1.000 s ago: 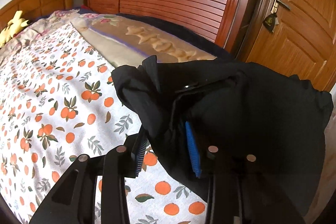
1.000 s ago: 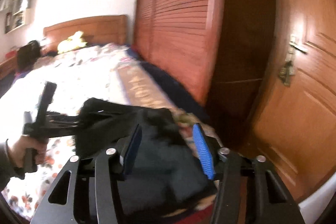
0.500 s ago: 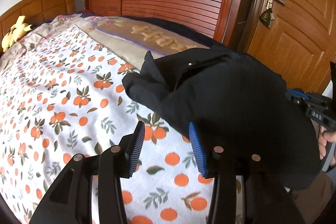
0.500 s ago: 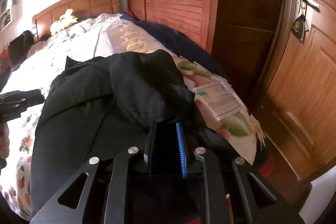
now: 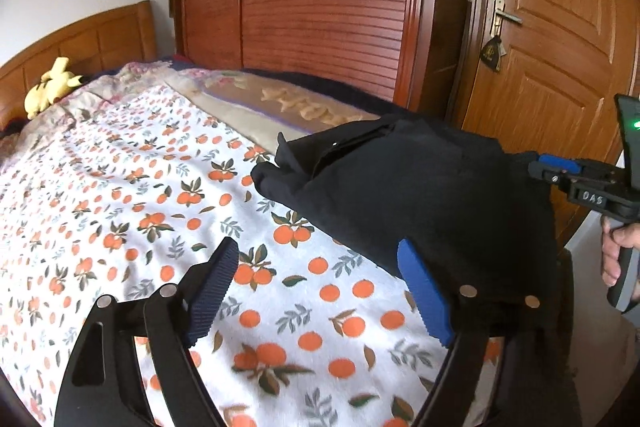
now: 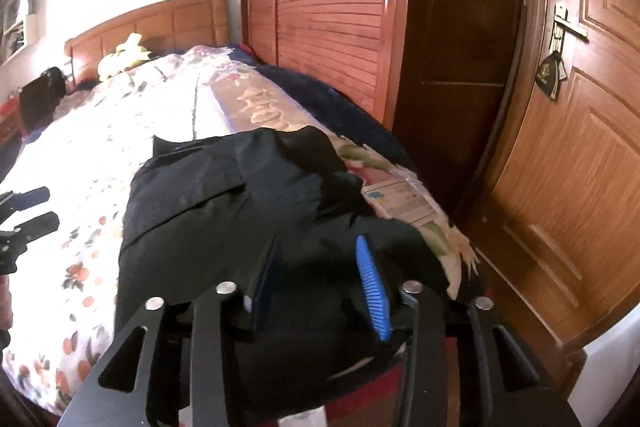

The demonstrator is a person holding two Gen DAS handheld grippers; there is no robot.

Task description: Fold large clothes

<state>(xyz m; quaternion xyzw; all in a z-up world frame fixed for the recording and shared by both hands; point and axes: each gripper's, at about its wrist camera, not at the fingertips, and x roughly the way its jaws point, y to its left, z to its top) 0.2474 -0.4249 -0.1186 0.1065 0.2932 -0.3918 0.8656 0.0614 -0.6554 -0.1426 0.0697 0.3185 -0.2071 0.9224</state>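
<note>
2 hand-held grippers [image 5: 316, 291] [image 6: 316, 283] (both open, just widened) | 1 black garment [image 5: 420, 195] | 1 bed [image 5: 120, 187]

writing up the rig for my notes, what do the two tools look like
Both match: the left tool and right tool have black cut-out frames with silver rivets and ribbed blue finger pads. From the left view, the right tool carries a white "DAS" label, a grey handle and a green light.

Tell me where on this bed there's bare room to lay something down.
Free: the orange-print sheet between the black garment and the yellow plush by the headboard. Crowded: the bed's foot corner nearest the door, where the garment lies heaped.
</note>
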